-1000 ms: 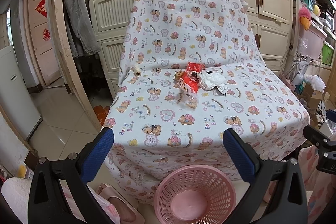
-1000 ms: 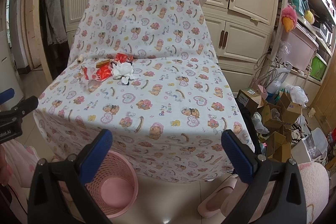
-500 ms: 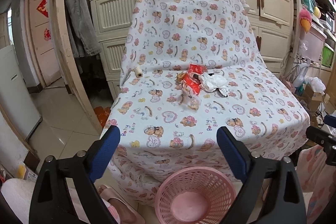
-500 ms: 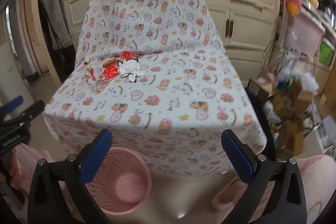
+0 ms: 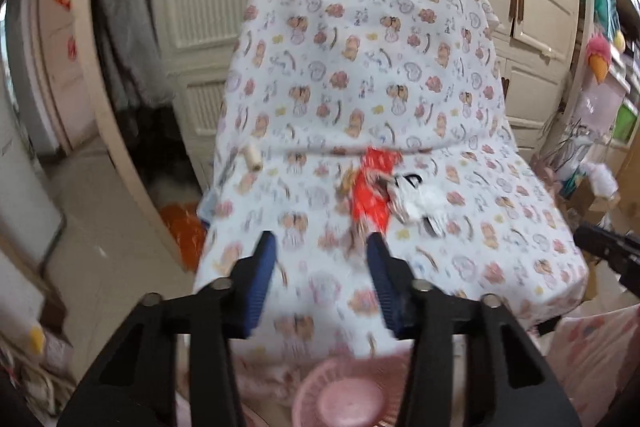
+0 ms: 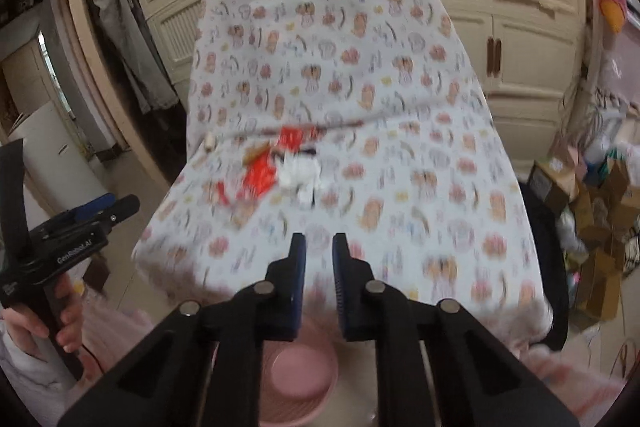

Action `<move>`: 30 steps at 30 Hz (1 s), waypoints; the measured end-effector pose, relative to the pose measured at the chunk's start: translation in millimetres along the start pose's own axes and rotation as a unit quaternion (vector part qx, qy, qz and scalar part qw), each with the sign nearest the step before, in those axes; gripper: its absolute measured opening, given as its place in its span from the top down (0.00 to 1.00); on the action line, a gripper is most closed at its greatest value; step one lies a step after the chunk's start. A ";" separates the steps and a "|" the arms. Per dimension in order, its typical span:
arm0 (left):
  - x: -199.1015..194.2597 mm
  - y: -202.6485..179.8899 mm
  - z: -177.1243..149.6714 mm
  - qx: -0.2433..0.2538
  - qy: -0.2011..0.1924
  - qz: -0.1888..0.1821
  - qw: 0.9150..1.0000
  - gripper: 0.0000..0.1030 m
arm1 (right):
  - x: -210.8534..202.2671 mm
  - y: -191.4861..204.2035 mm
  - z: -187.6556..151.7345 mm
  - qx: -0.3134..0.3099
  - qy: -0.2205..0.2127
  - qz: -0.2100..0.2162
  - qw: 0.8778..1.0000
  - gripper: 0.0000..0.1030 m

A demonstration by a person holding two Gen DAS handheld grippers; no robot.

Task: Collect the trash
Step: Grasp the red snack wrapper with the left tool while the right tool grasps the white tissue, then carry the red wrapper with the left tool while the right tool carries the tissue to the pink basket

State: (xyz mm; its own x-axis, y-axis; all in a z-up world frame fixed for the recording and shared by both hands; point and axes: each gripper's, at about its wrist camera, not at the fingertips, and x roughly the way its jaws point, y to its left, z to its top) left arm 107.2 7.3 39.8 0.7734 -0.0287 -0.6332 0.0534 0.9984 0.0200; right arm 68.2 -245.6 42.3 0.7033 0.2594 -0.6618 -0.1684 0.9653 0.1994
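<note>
1. Left claw [image 5: 322, 255] closing, nothing between its jaws.
2. Right claw [image 6: 319, 254] pressed nearly together, empty.
3. Trash — red wrapper [image 5: 372, 187] and white crumple [image 5: 420, 203], blurred, perhaps tissue — lies mid-bench [image 5: 520, 227].
4. Pink basket [image 5: 348, 391] below.

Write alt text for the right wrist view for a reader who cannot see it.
The right gripper, shut and empty, points at a cartoon-print cloth where a red wrapper and crumpled white tissue lie. A pink basket stands on the floor below, and the left gripper shows at the left edge.
</note>
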 end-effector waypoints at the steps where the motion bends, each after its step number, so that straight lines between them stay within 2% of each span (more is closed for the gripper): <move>1: 7.5 -3.0 3.6 0.007 0.001 0.005 1.000 0.64 | 5.7 0.7 6.2 -0.001 -0.003 0.003 1.000 0.92; 4: 29.8 -4.9 5.5 -0.003 0.006 0.001 1.000 0.64 | 31.1 -0.4 20.2 0.003 0.008 0.002 1.000 0.94; 8: 72.2 -3.8 1.9 -0.026 0.058 -0.036 0.997 0.66 | 70.6 -4.0 21.6 0.001 0.033 -0.011 0.999 0.90; 9: 81.8 -2.7 2.9 -0.036 0.070 -0.043 0.996 0.66 | 79.0 -3.6 21.9 -0.002 0.039 -0.016 0.999 0.83; 10: 90.1 -2.1 4.0 -0.044 0.077 -0.053 0.995 0.64 | 89.1 -2.1 23.5 -0.004 0.048 -0.018 0.999 0.65; 11: 96.6 -2.2 5.3 -0.050 0.083 -0.063 0.993 0.61 | 96.4 -0.9 24.7 -0.004 0.052 -0.016 0.999 0.58; 13: 110.5 -2.5 6.9 -0.067 0.102 -0.085 0.989 0.45 | 109.5 3.9 27.9 -0.012 0.057 -0.013 0.998 0.58; 15: 119.9 -2.6 4.9 -0.083 0.117 -0.076 0.987 0.38 | 124.2 12.1 35.0 -0.030 0.055 -0.019 0.998 0.58; 21: 136.0 -7.5 -4.6 -0.086 0.146 -0.062 0.983 0.38 | 170.0 13.4 52.2 -0.033 0.060 -0.007 0.998 0.58; 24: 136.2 -8.9 -6.4 -0.080 0.144 -0.058 0.985 0.39 | 192.1 12.0 53.7 -0.017 0.078 0.006 0.997 0.61; 25: 136.0 -8.8 -6.1 -0.078 0.142 -0.055 0.985 0.42 | 197.2 12.9 54.2 -0.013 0.080 0.011 0.997 0.65; 26: 135.5 -8.0 -5.8 -0.080 0.139 -0.055 0.986 0.45 | 202.4 14.7 55.1 -0.008 0.079 0.017 0.997 0.71; 27: 135.4 -6.5 -5.6 -0.085 0.138 -0.060 0.985 0.55 | 205.3 16.1 55.1 -0.005 0.079 0.021 0.997 0.75; 28: 136.1 -5.3 -5.6 -0.090 0.138 -0.068 0.984 0.63 | 208.2 17.2 55.1 -0.003 0.080 0.025 0.996 0.86; 30: 137.9 -3.6 -6.9 -0.097 0.142 -0.083 0.982 0.68 | 211.0 18.7 54.5 0.000 0.079 0.028 0.996 0.93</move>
State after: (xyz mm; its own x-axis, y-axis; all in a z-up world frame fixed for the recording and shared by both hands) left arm 209.3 0.1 -53.0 0.5563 -0.2034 -0.8057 0.0215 0.9728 -0.2307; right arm 251.0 -174.3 -54.3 0.5757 0.3150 -0.7546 -0.2049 0.9490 0.2398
